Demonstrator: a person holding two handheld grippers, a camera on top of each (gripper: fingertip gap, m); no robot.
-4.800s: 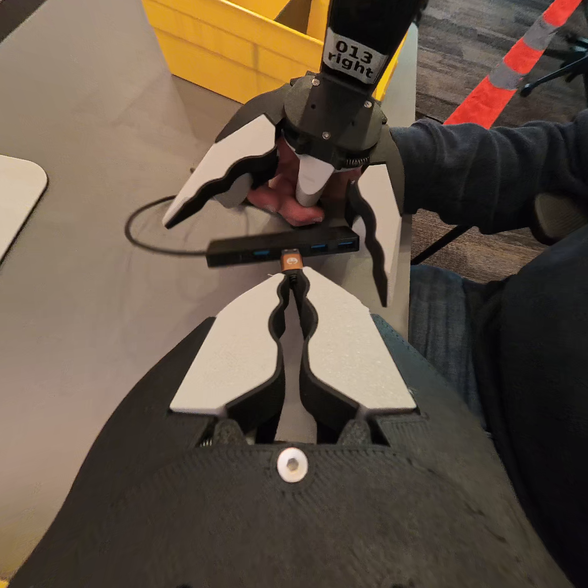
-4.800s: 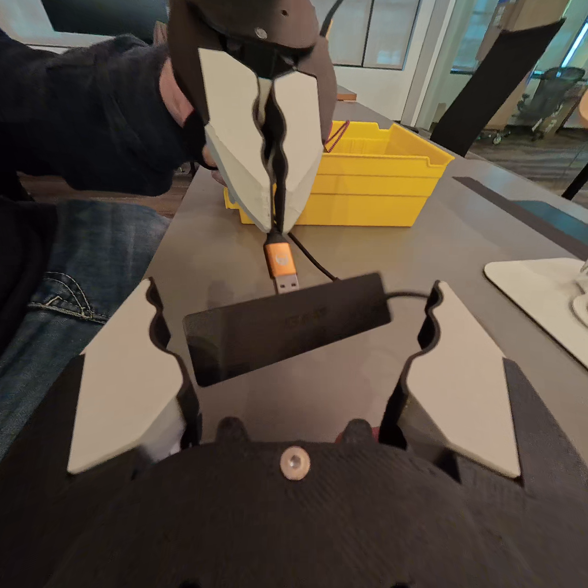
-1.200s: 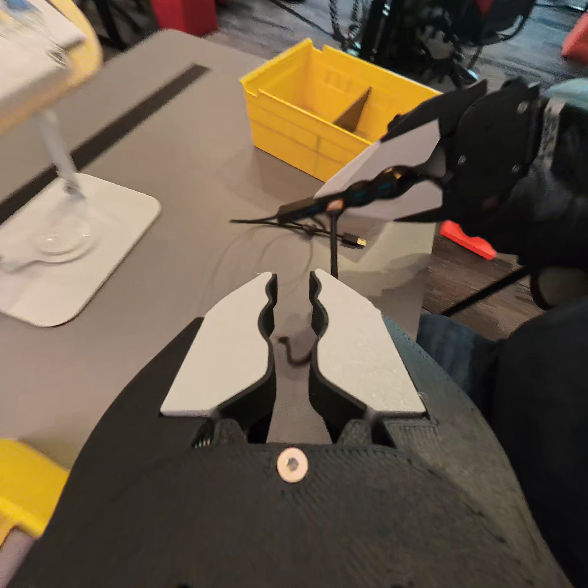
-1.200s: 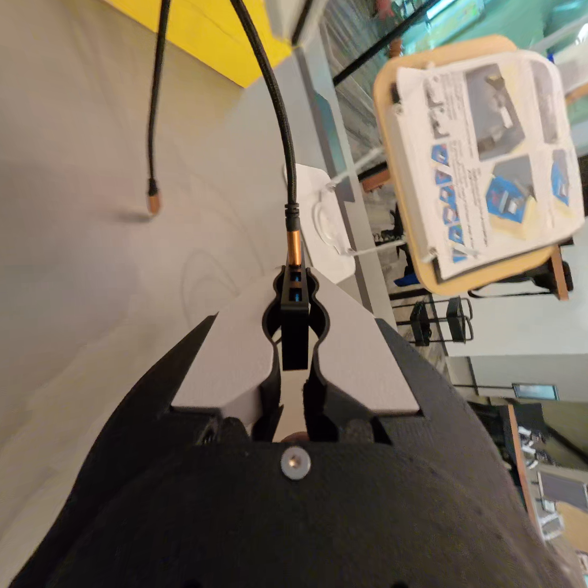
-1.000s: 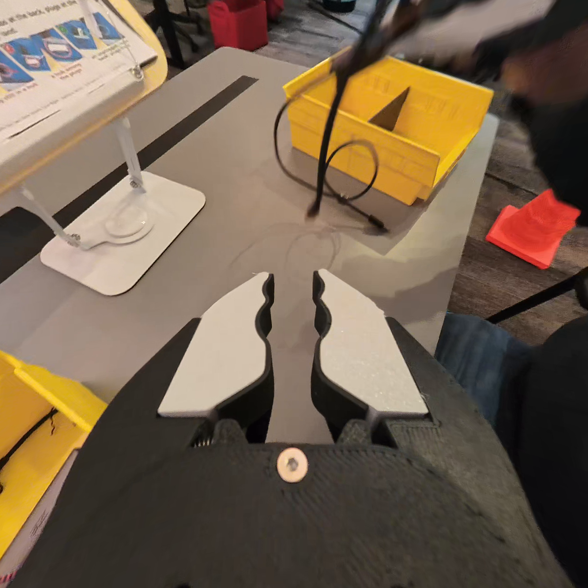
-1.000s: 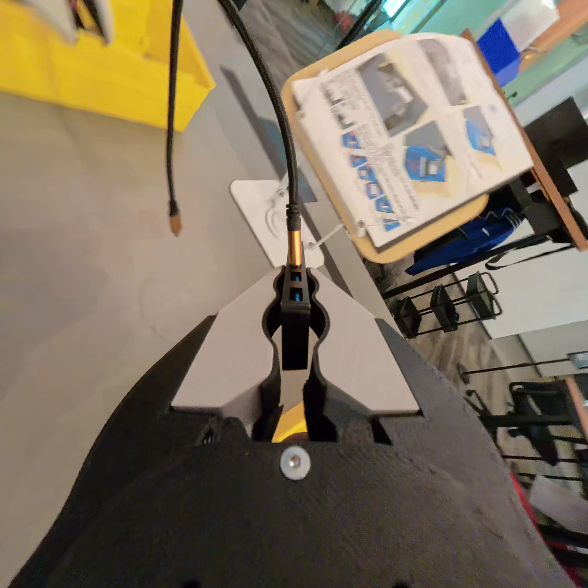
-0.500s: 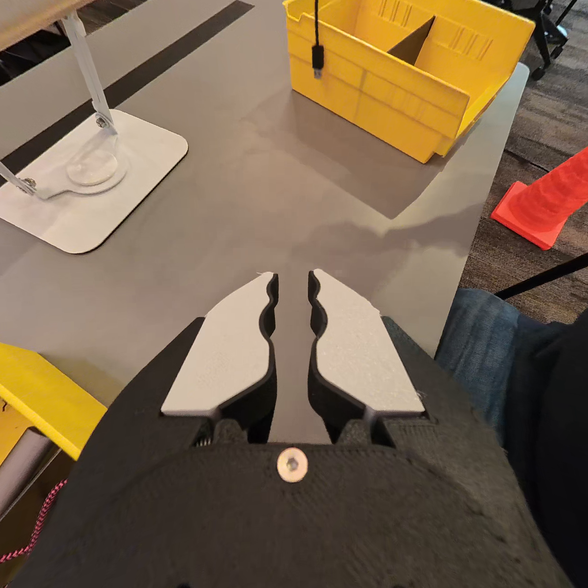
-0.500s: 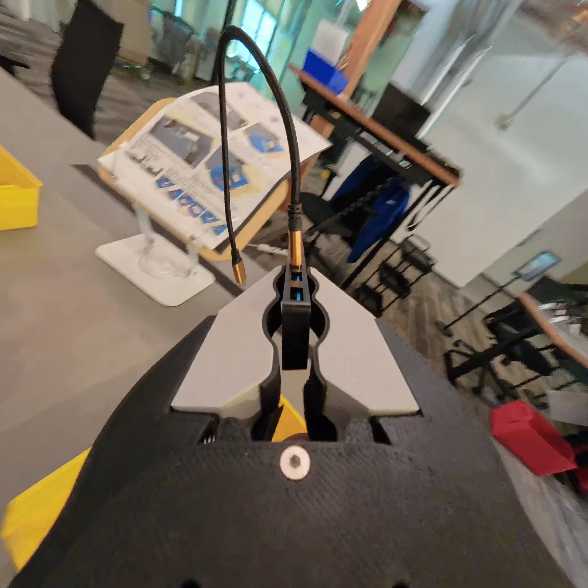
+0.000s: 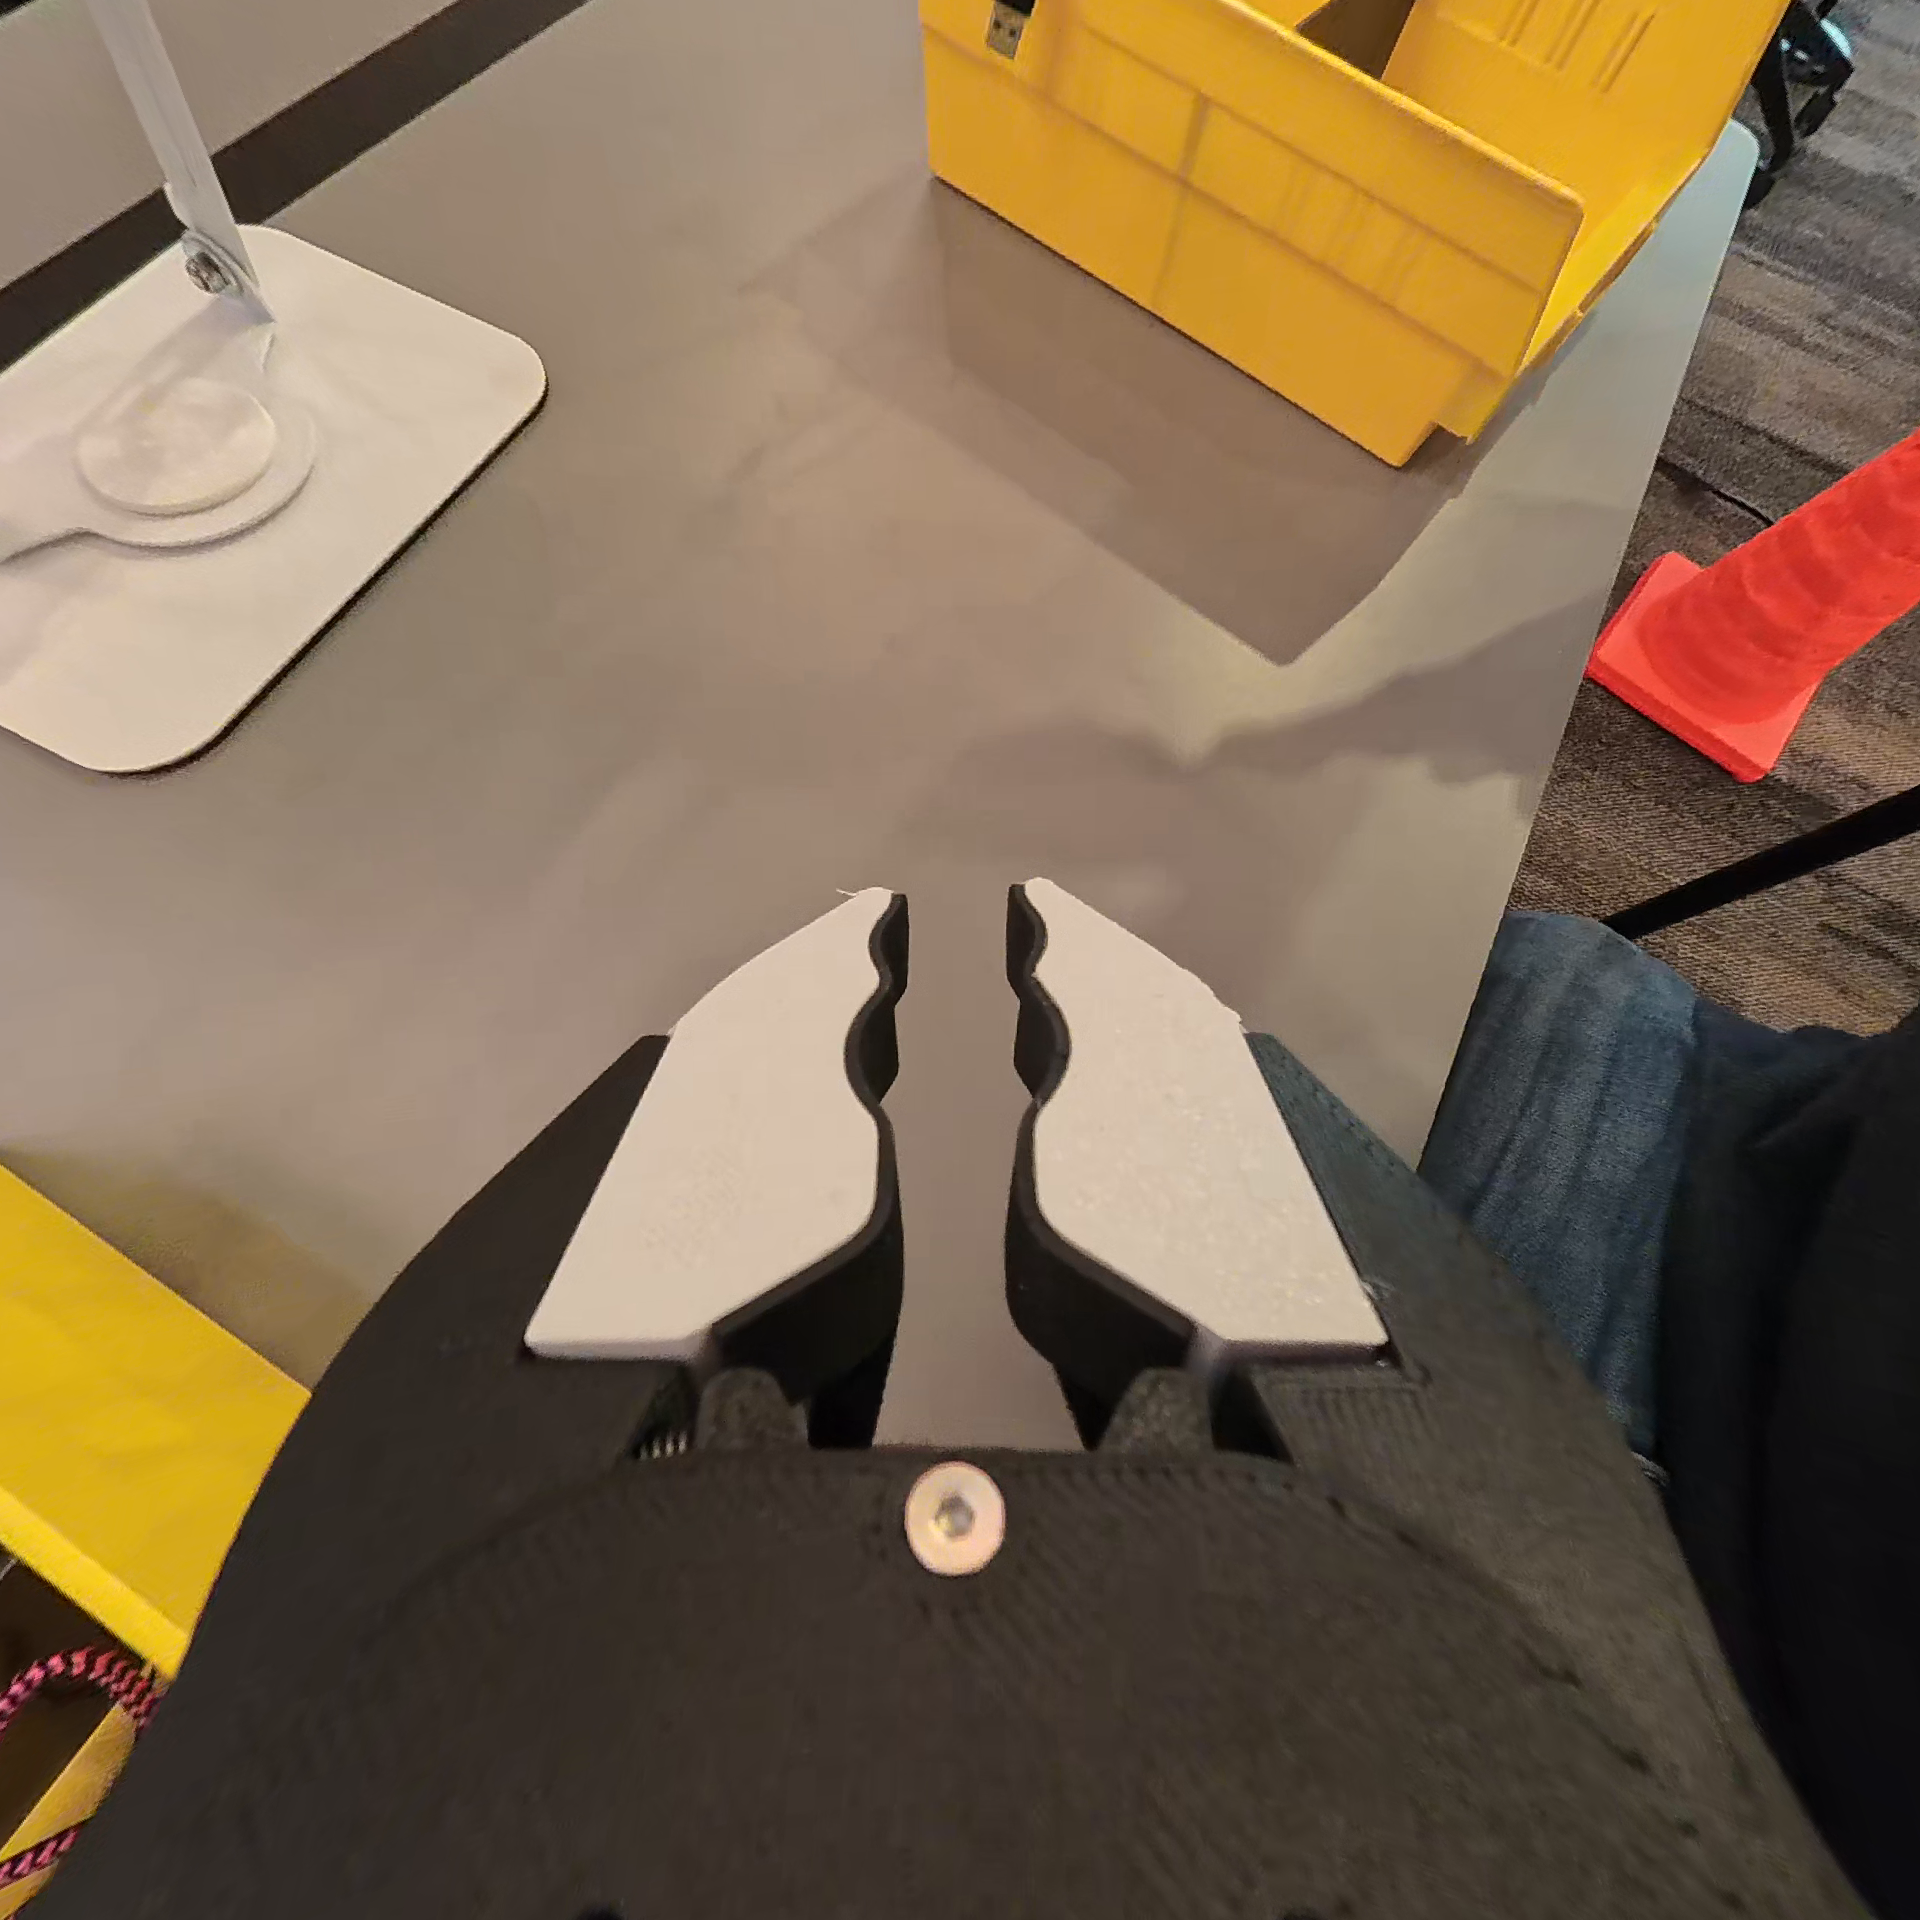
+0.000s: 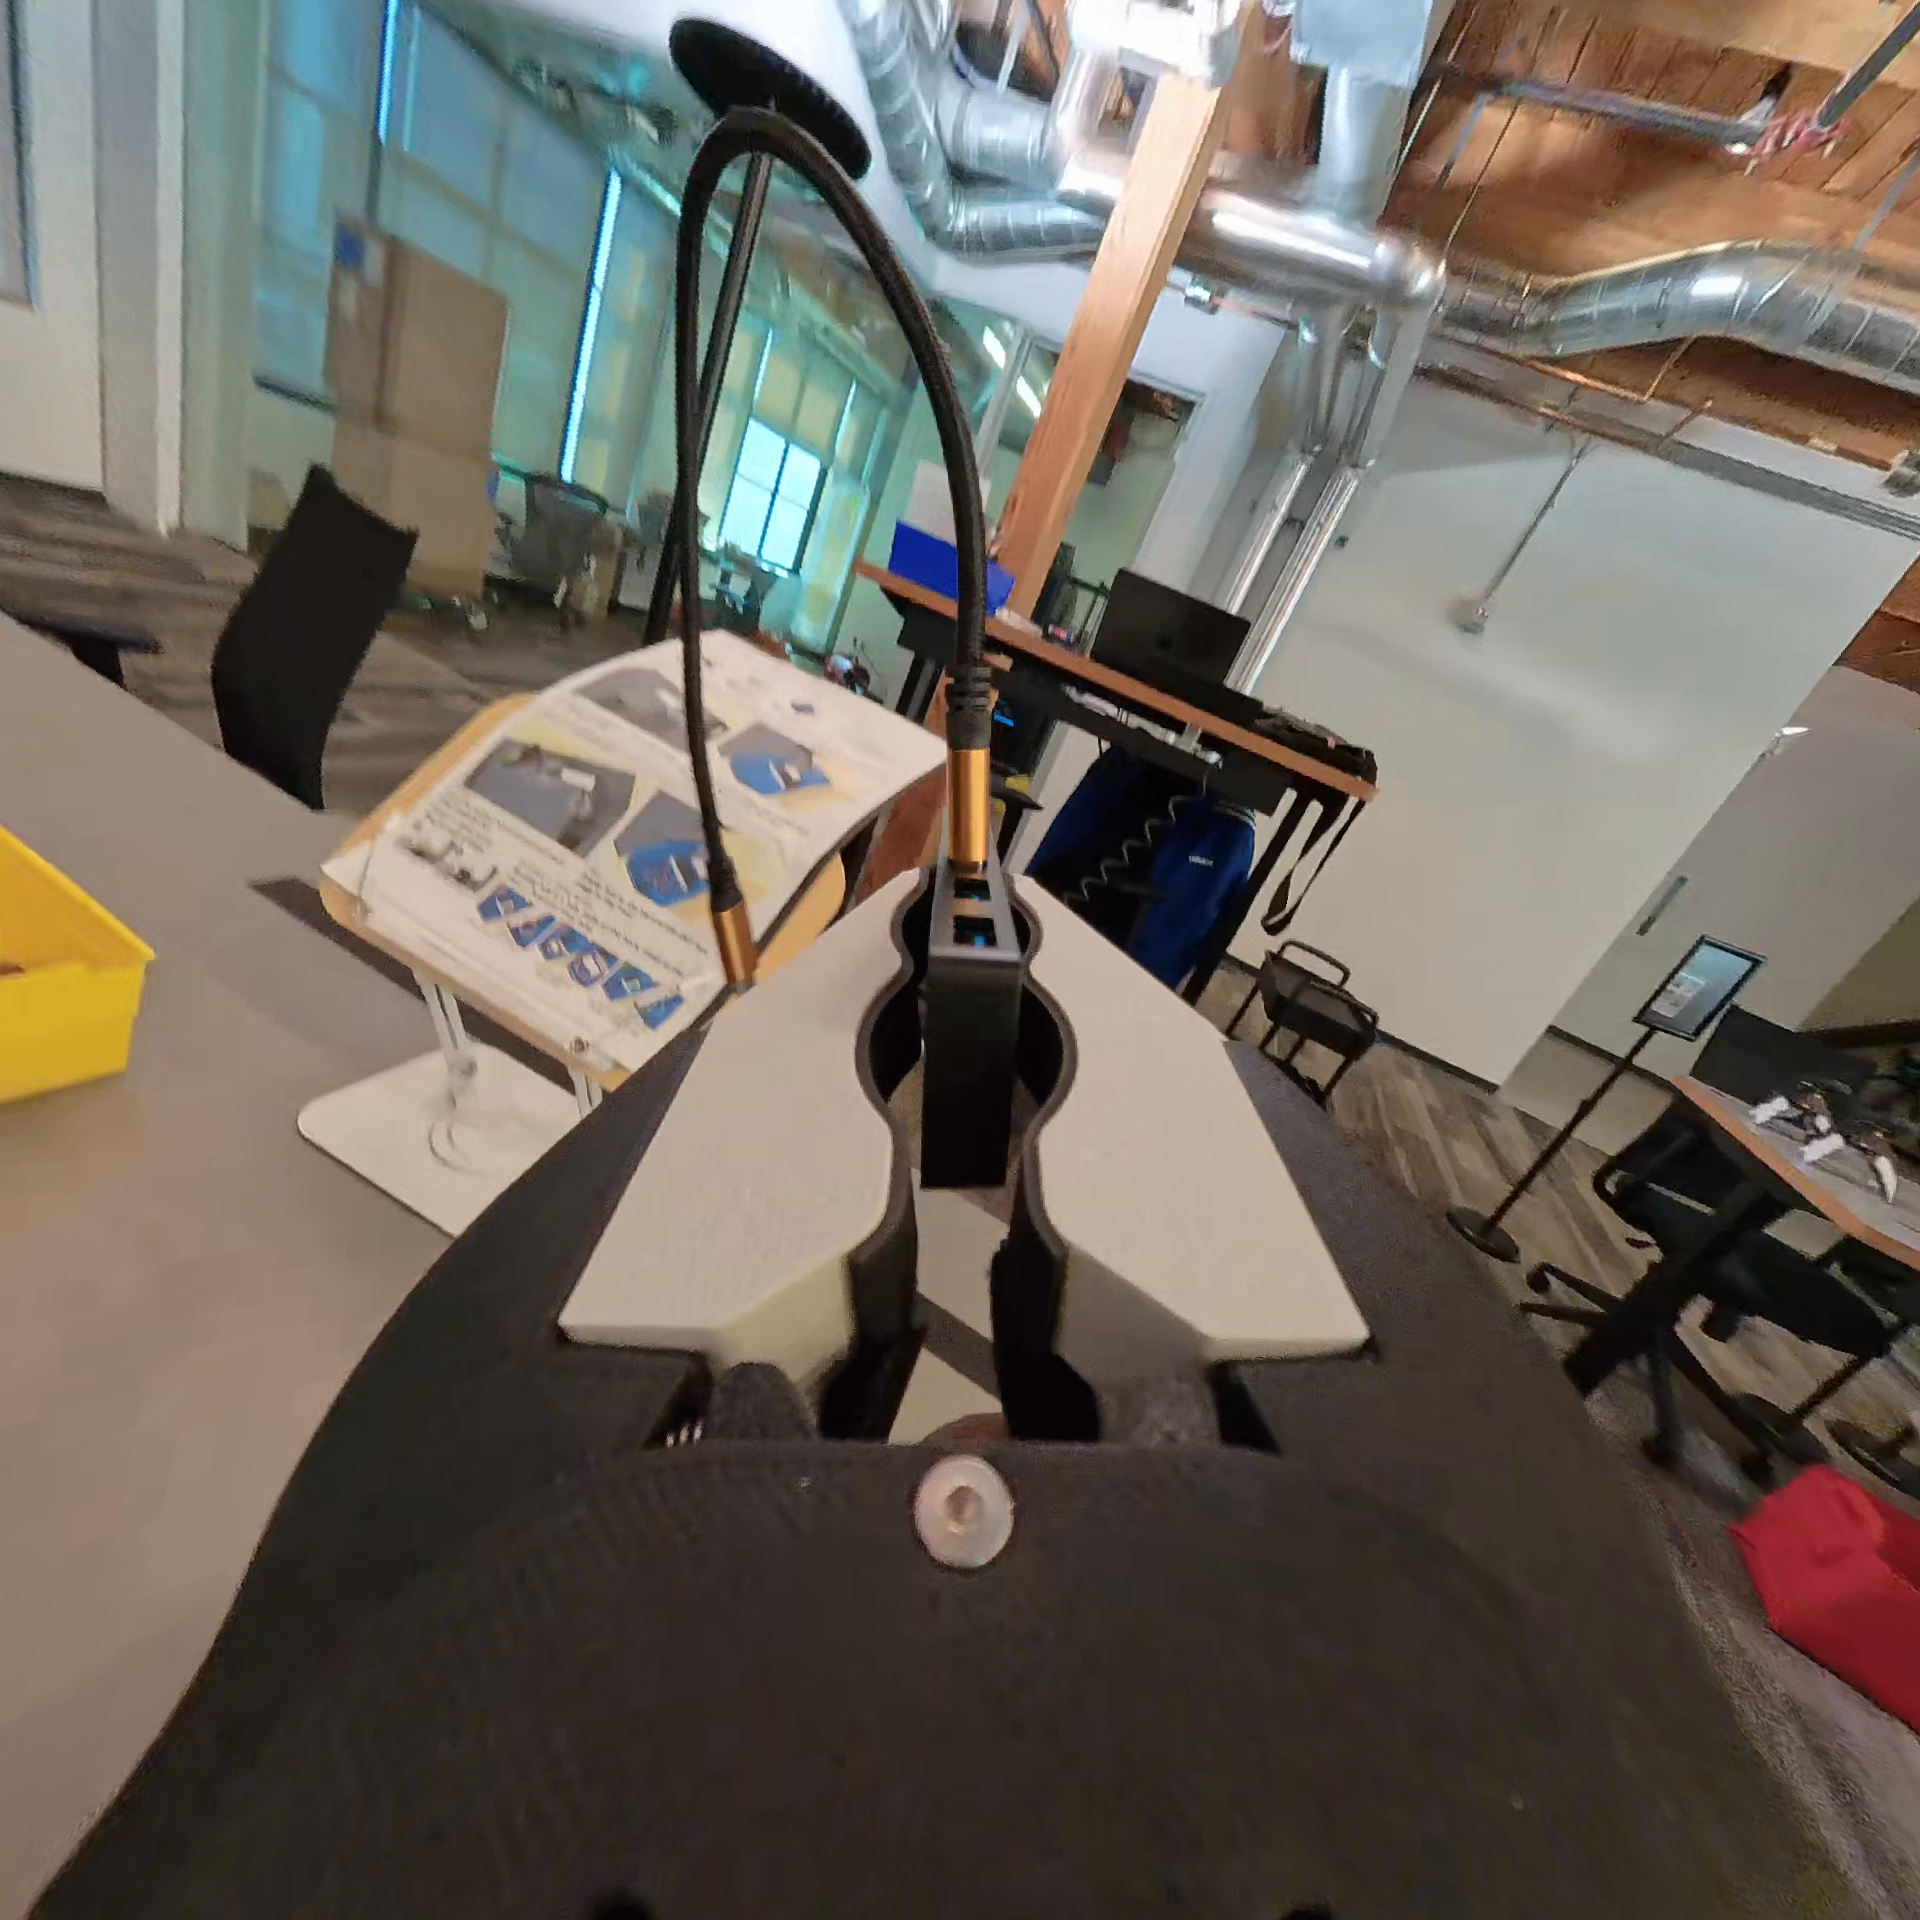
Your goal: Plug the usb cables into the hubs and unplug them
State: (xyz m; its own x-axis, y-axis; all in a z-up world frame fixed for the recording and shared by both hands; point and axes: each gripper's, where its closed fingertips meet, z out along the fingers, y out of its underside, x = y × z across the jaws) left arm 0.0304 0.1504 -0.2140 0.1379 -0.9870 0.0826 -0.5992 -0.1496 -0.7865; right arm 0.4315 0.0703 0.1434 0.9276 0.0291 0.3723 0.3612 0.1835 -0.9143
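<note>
My right gripper [image 10: 968, 902] is shut on a black USB hub [image 10: 966, 1039] and holds it edge-on, in the air above the table. A black braided cable [image 10: 928, 416] with an orange collar [image 10: 968, 805] is plugged into the hub's far end. It loops up and back down, and its free orange end [image 10: 736, 930] hangs loose by the left finger. My left gripper [image 9: 956, 902] is slightly open and empty, low over the grey table [image 9: 623, 727]. A dark USB plug [image 9: 1006, 21] hangs at the top edge, over the far yellow bin [image 9: 1299, 239].
A white stand base [image 9: 208, 499] sits at the left and carries a sheet holder [image 10: 623, 831]. A second yellow bin [image 9: 94, 1382] at the lower left holds a pink braided cable [image 9: 73, 1704]. The table edge, an orange cone [image 9: 1787, 623] and a person's jeans [image 9: 1579, 1091] are at the right.
My right gripper has tilted further up with the hub, and the cable now arches overhead. My left gripper has moved lower towards the table, its jaws unchanged. The hanging plug has risen to the frame's top.
</note>
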